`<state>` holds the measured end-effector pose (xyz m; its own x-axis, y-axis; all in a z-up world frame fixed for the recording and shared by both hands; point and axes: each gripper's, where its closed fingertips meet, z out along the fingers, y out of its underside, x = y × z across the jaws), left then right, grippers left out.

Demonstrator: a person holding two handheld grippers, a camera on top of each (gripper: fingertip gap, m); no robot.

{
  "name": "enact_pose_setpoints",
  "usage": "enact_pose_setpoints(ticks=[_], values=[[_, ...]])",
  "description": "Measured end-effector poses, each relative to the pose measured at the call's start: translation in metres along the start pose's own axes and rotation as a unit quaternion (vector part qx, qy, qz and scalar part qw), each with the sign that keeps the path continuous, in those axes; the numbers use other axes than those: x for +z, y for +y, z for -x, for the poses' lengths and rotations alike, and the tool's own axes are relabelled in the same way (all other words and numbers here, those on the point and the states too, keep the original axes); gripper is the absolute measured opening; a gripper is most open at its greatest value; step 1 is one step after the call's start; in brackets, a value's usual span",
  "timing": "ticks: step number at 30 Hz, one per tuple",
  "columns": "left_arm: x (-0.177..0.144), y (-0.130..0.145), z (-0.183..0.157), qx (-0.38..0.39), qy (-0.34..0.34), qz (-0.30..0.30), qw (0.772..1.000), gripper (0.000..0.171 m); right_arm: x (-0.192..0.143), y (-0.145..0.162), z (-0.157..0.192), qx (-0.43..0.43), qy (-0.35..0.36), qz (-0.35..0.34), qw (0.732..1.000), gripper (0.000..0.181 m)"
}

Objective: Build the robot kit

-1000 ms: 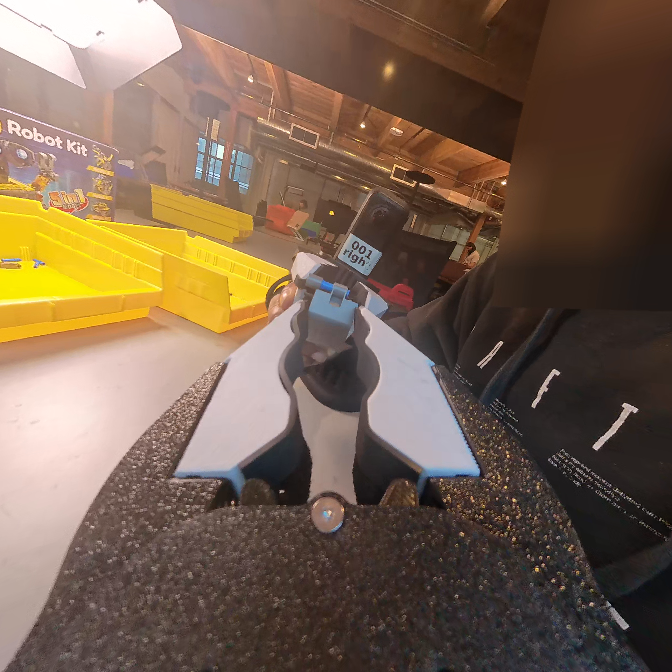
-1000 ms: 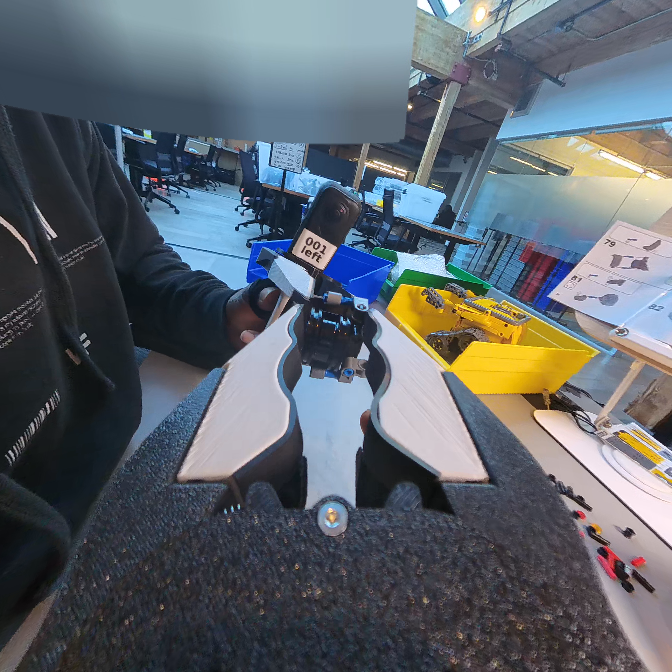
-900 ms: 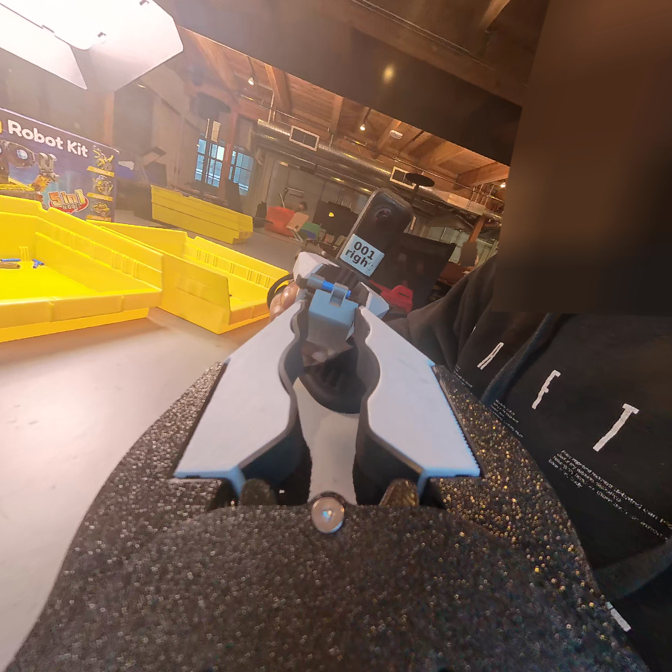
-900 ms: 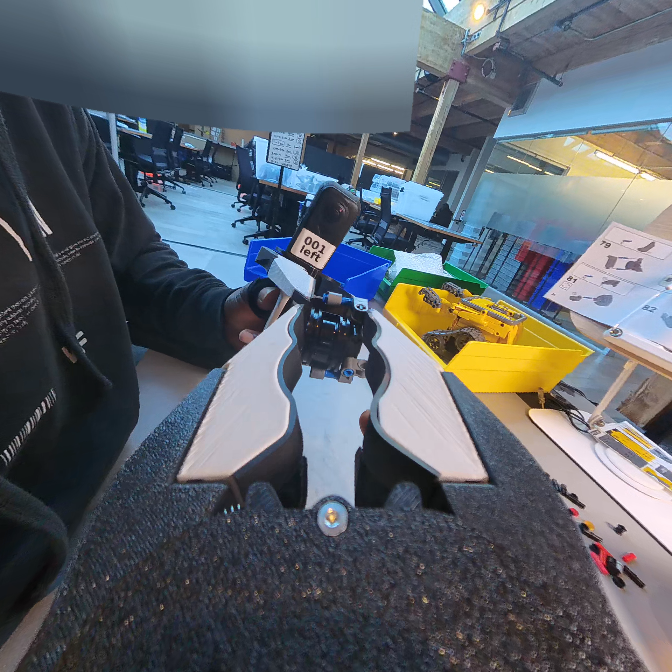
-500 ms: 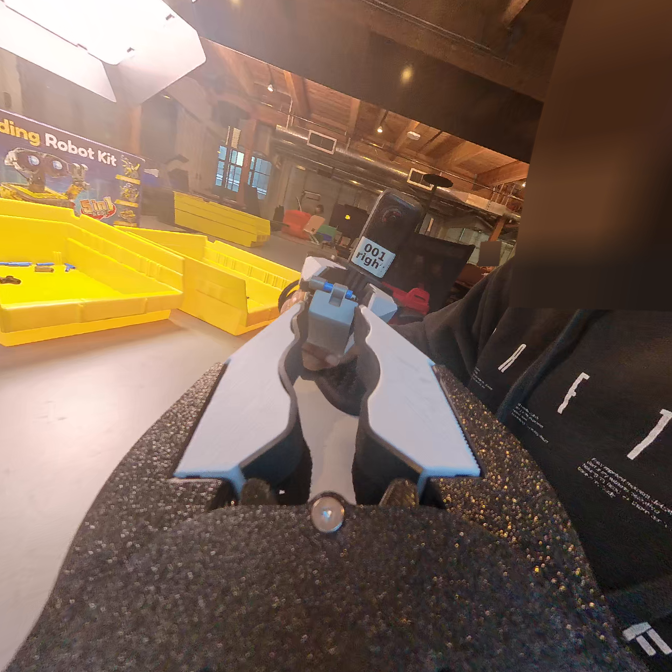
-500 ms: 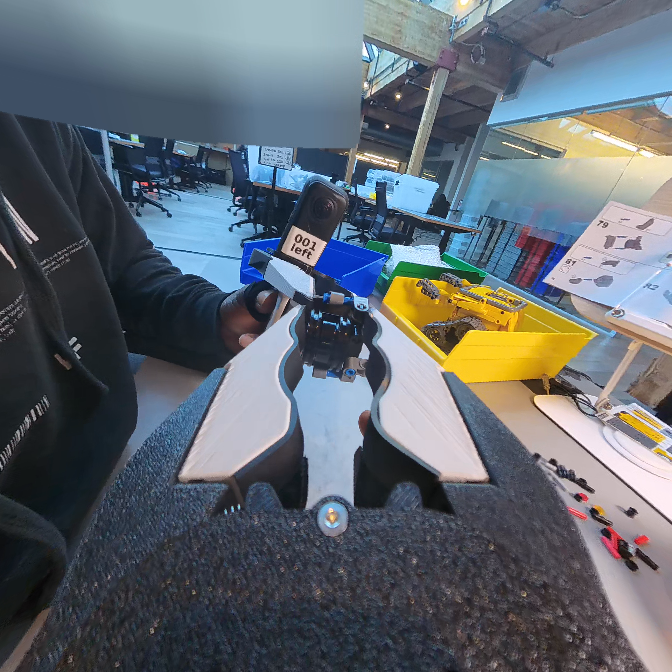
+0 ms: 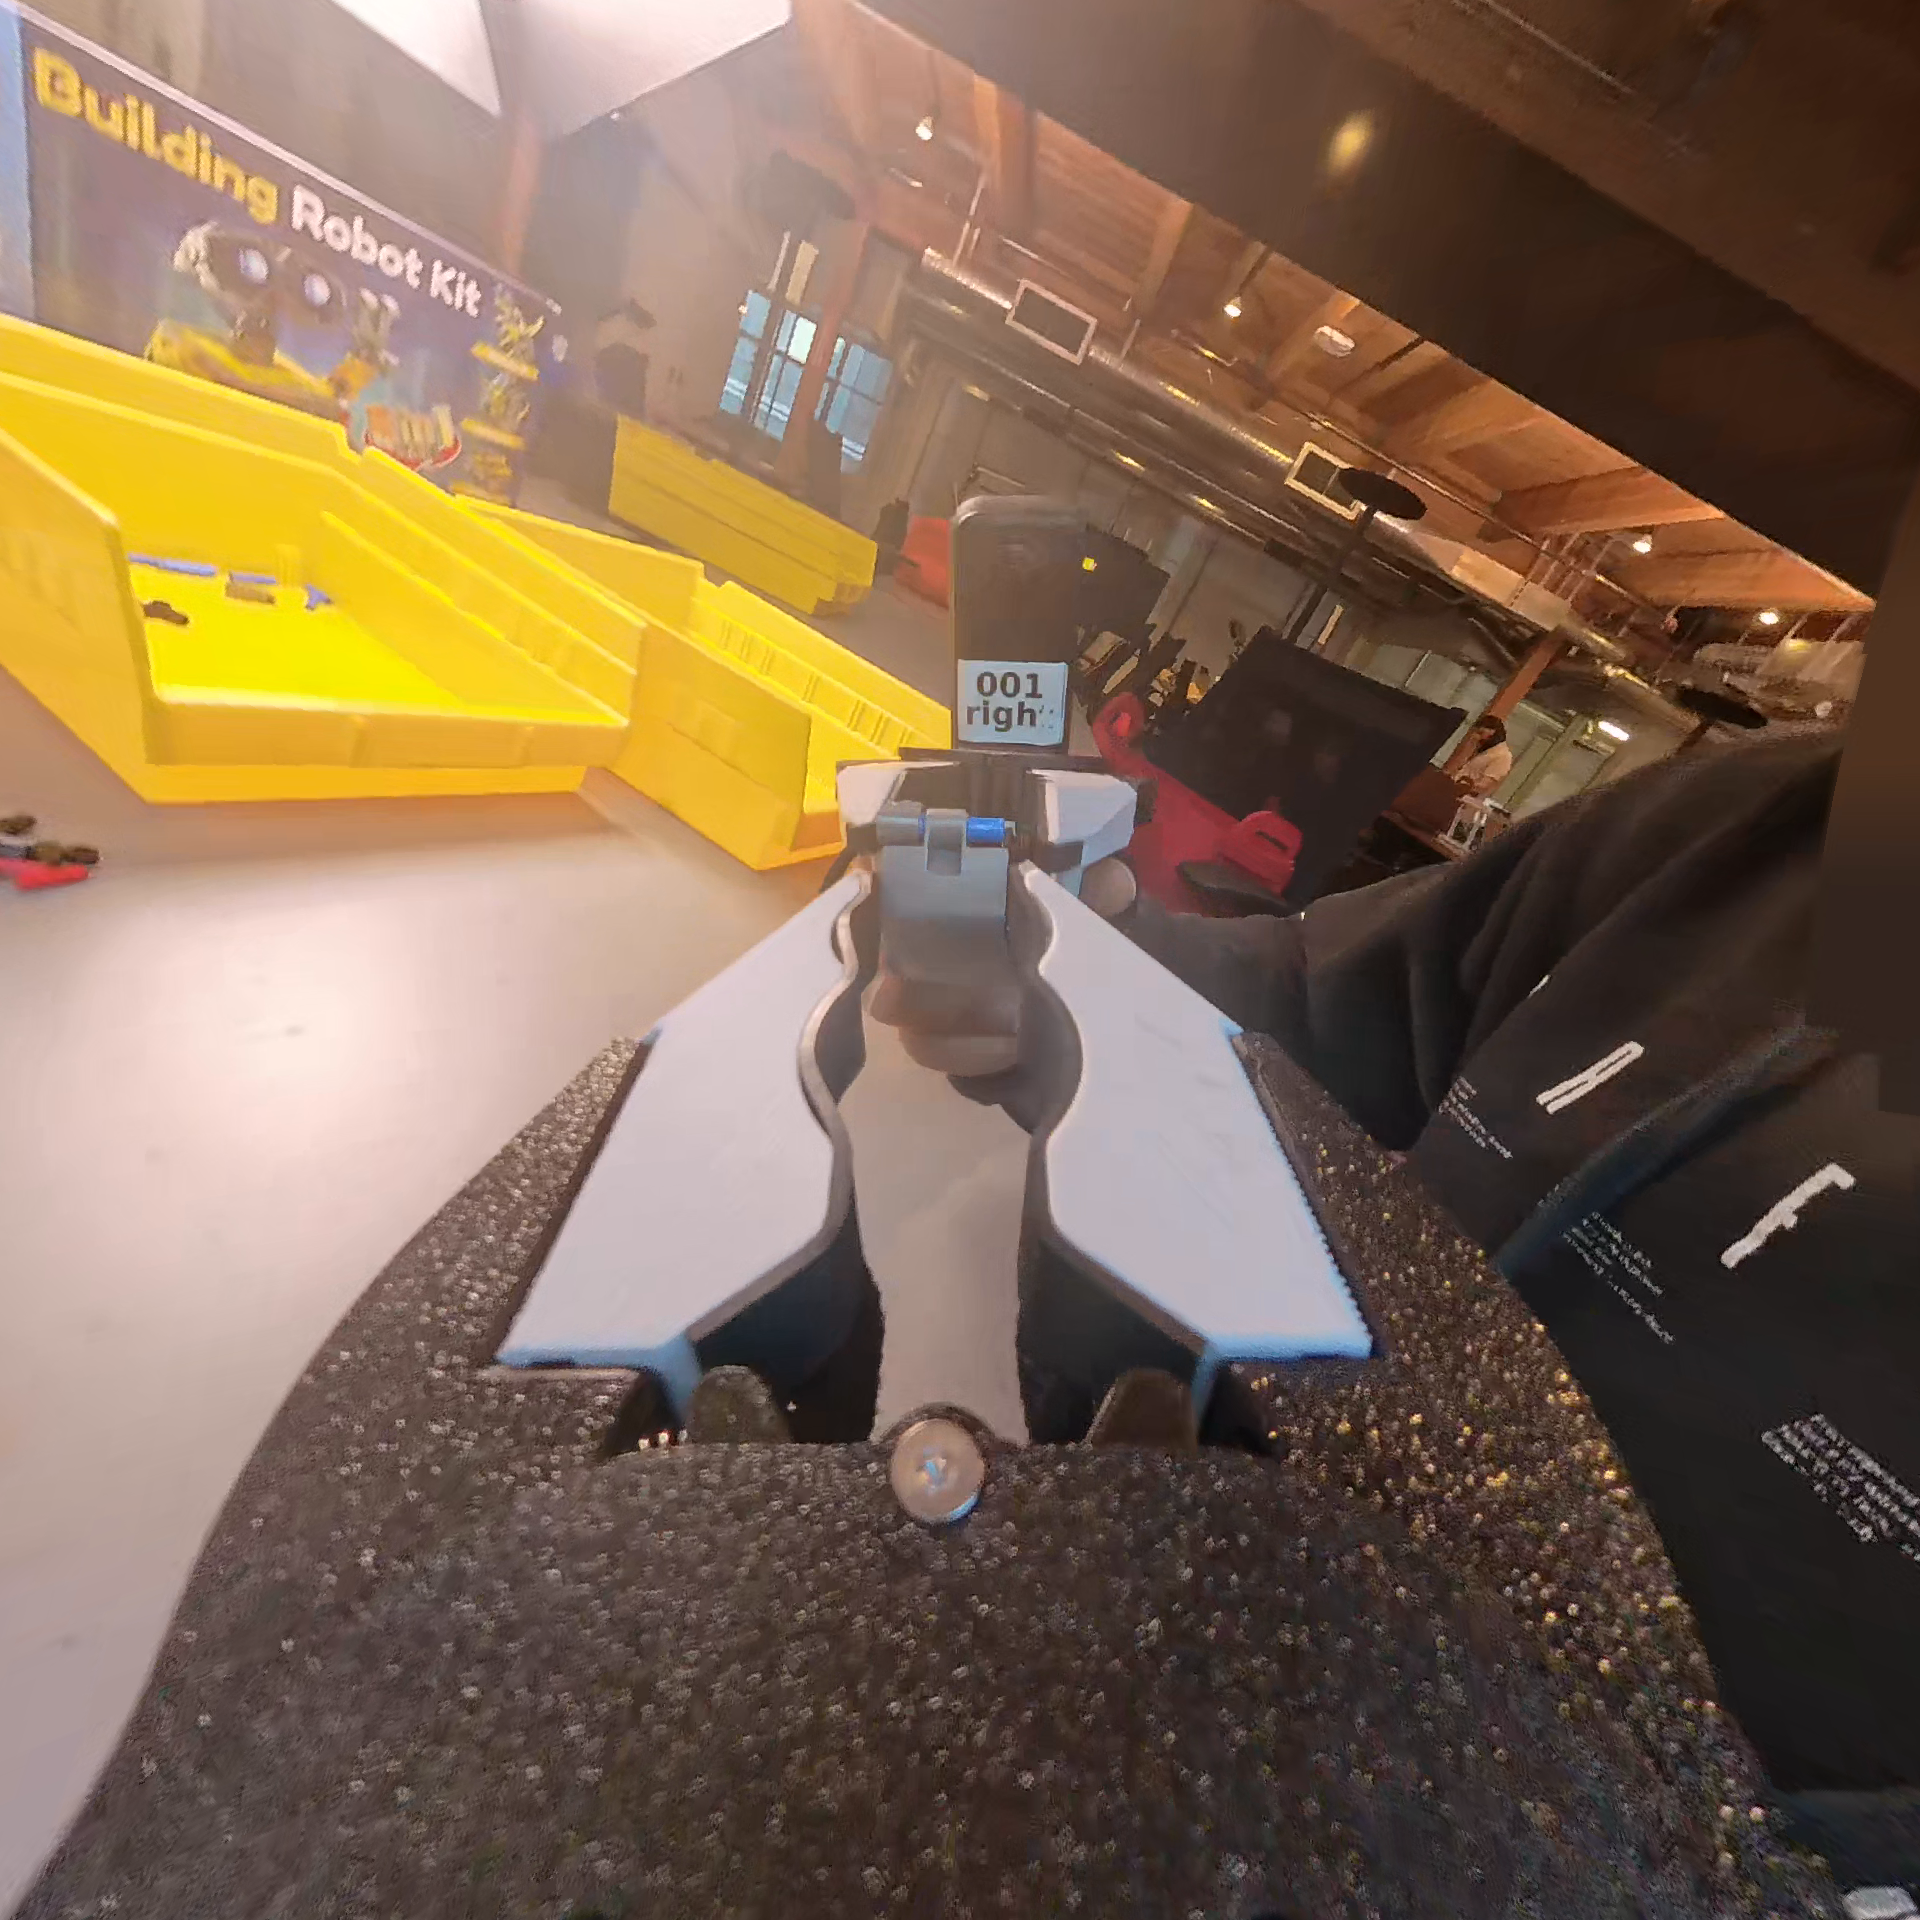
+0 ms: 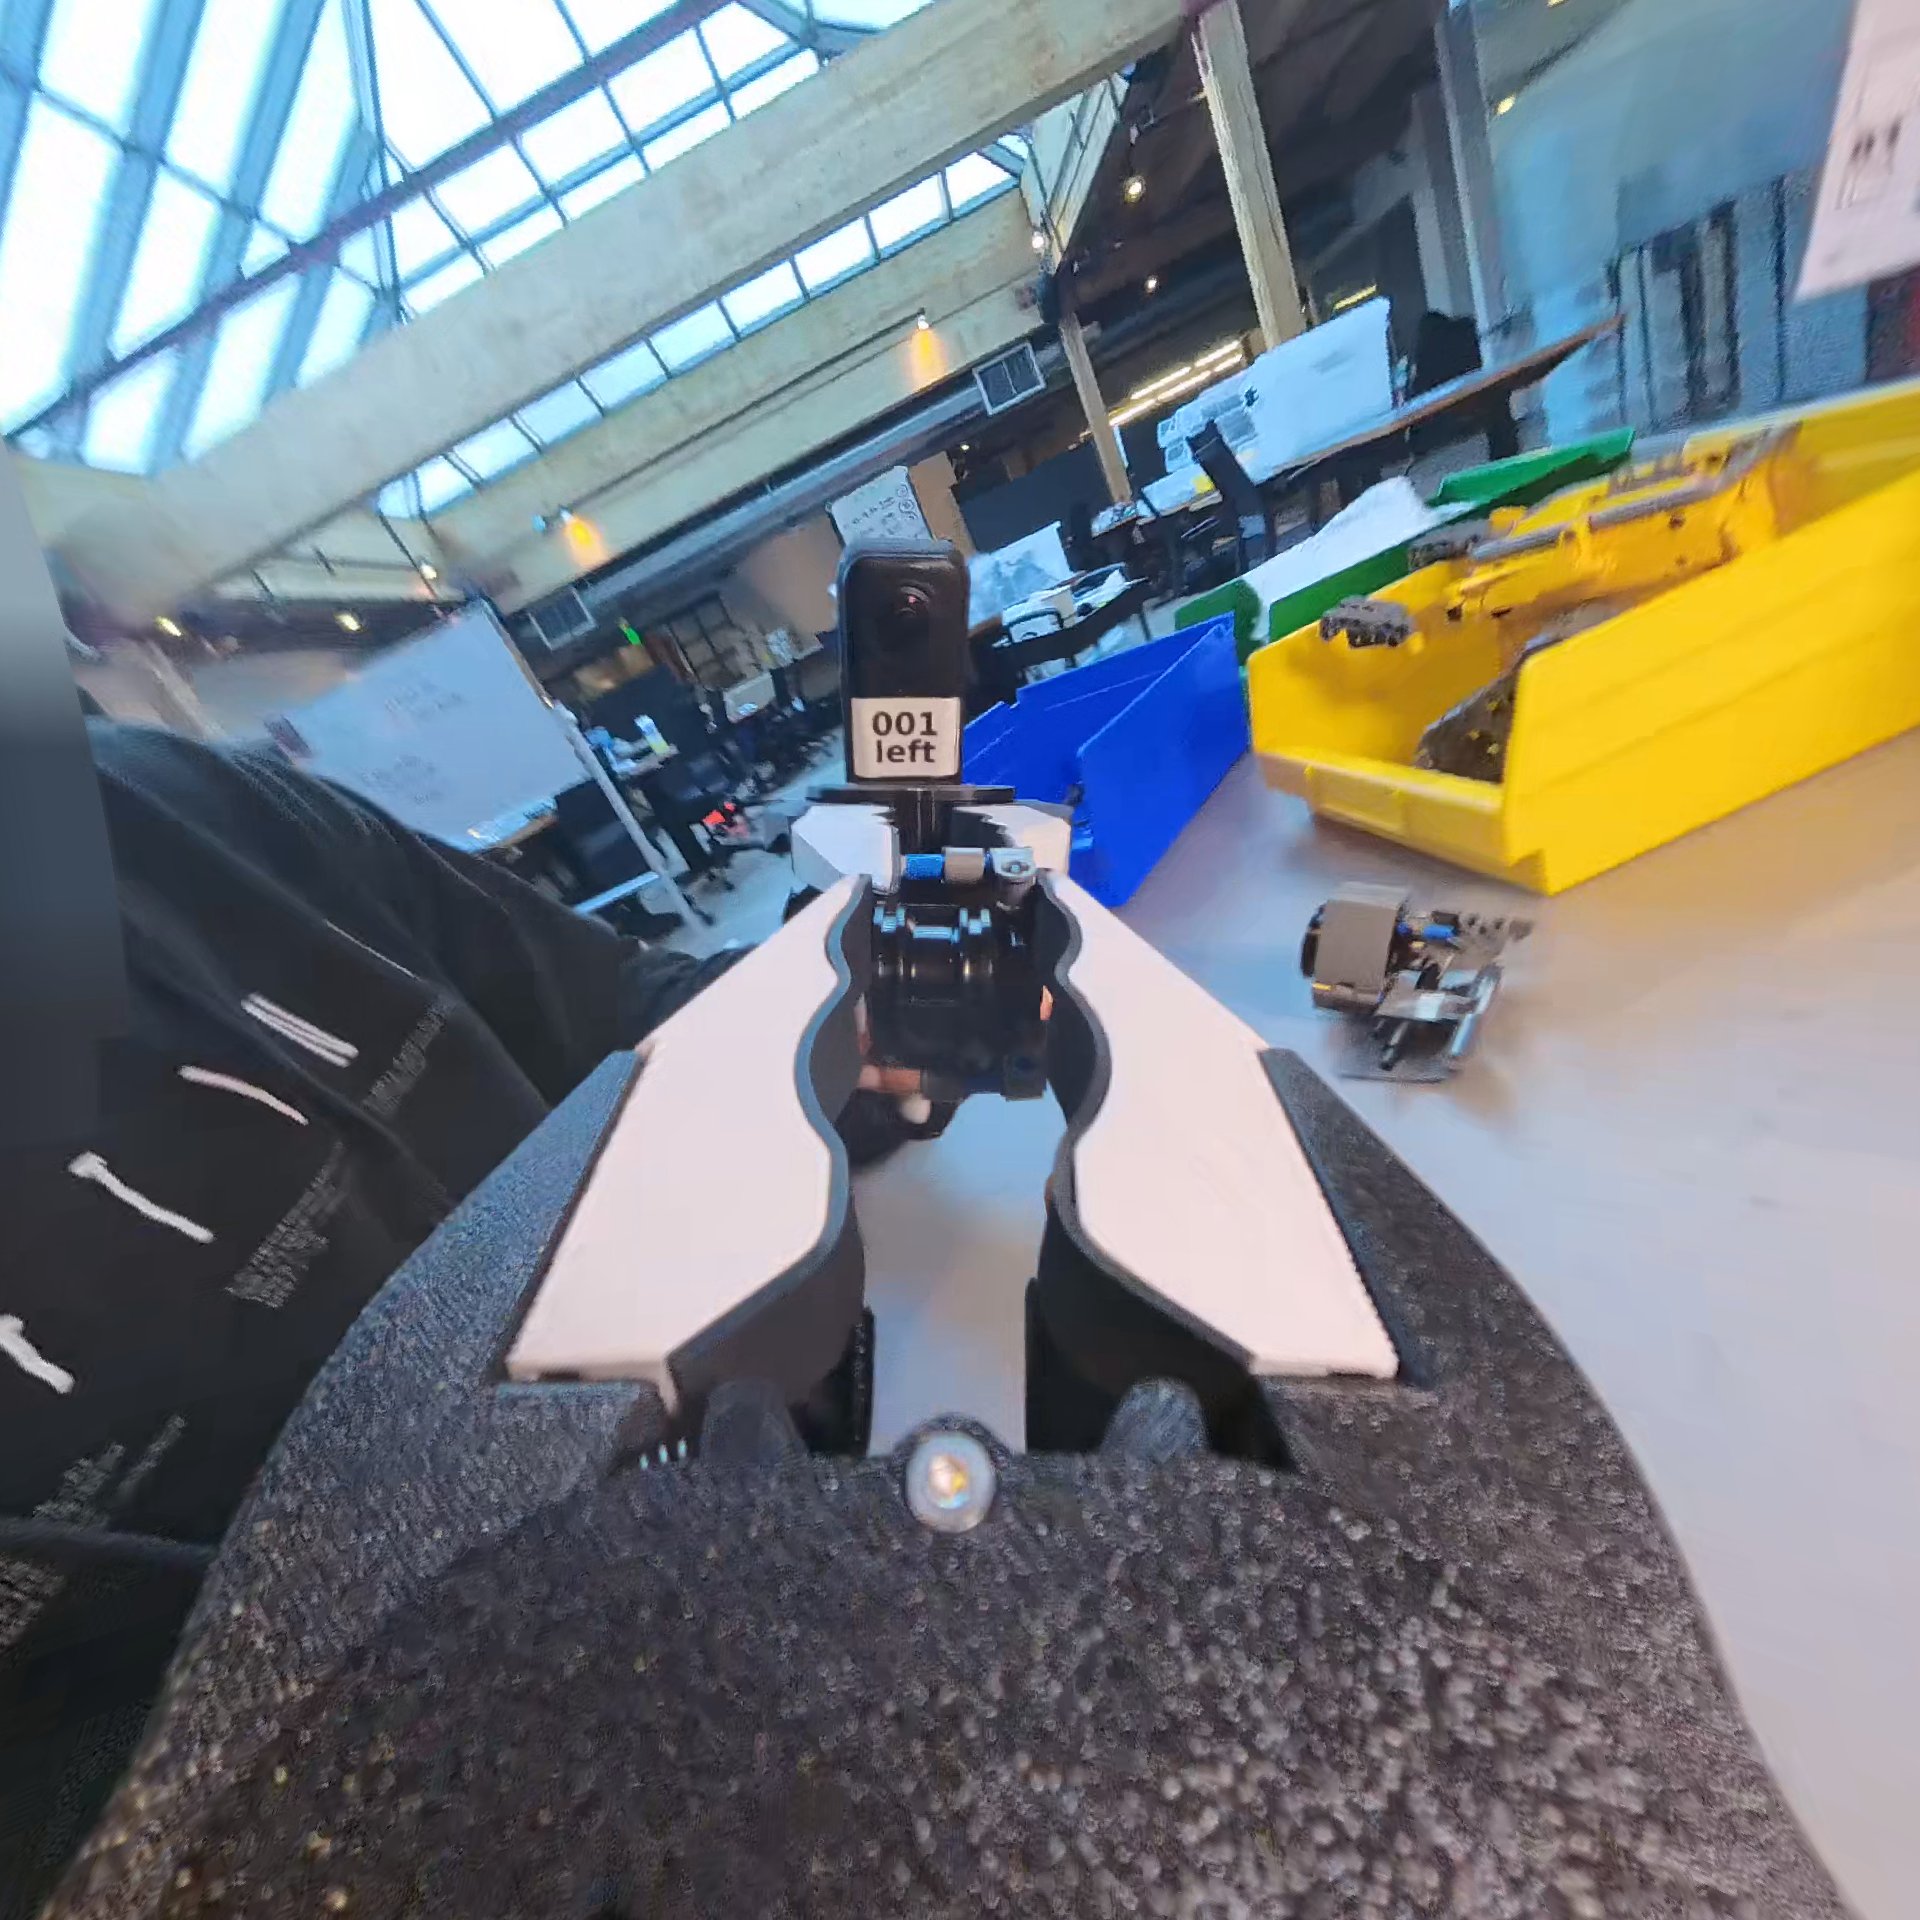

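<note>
Fingers (image 7: 727, 1122) of the left gripper (image 7: 943, 914) pinch a small grey and black toy-brick assembly (image 7: 940, 904) at their tips; a blue pin shows on its top. Opposite, the right gripper (image 8: 951, 935) has its fingers (image 8: 717, 1132) closed on the same assembly (image 8: 951, 977), seen here from its black side. Both grippers point at each other, held above the pale grey surface (image 7: 260, 1039), and each view shows the other gripper's black camera with a white label behind the piece. A person in a black hooded top (image 7: 1662, 1195) holds both tools.

On the surface to the right gripper's right lies a second grey brick build (image 8: 1392, 977), well apart from the fingers. Beyond it stand a yellow bin (image 8: 1621, 748) holding a yellow tracked model, a blue bin (image 8: 1132, 748) and a green one. Shallow yellow trays (image 7: 343, 686) and a printed kit box (image 7: 270, 270) sit left of the left gripper, with a few small red and dark parts (image 7: 42, 862) loose nearby.
</note>
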<state>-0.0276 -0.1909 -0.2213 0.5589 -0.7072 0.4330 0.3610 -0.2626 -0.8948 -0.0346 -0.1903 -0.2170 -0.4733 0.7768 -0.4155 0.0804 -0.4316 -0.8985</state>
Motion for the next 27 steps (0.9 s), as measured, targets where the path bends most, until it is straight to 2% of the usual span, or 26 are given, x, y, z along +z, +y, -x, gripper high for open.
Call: enact_pose_setpoints(ticks=[5,14,18,21,23,27], values=[[-0.001,0.004,0.007,-0.048,-0.003,-0.001,0.999,0.024,0.0,0.006,-0.009,0.127,-0.029,-0.013,0.991,0.031],[-0.003,0.007,0.009,-0.057,-0.004,0.006,0.998,0.026,-0.002,0.006,-0.015,0.284,-0.089,-0.055,0.953,0.03],[-0.006,0.006,0.017,-0.052,-0.032,0.0,0.998,0.023,-0.006,-0.001,-0.019,0.323,-0.106,-0.085,0.937,0.029],[-0.005,0.007,0.011,-0.051,-0.018,0.002,0.999,0.042,-0.007,0.003,-0.028,0.281,-0.063,-0.075,0.955,0.029],[-0.004,0.009,0.015,-0.043,-0.036,0.01,0.998,0.043,-0.008,-0.003,-0.024,0.297,-0.082,-0.09,0.947,0.029],[-0.001,0.014,0.016,-0.077,-0.02,0.009,0.997,0.042,-0.001,0.004,-0.019,0.268,-0.076,-0.069,0.958,0.029]])
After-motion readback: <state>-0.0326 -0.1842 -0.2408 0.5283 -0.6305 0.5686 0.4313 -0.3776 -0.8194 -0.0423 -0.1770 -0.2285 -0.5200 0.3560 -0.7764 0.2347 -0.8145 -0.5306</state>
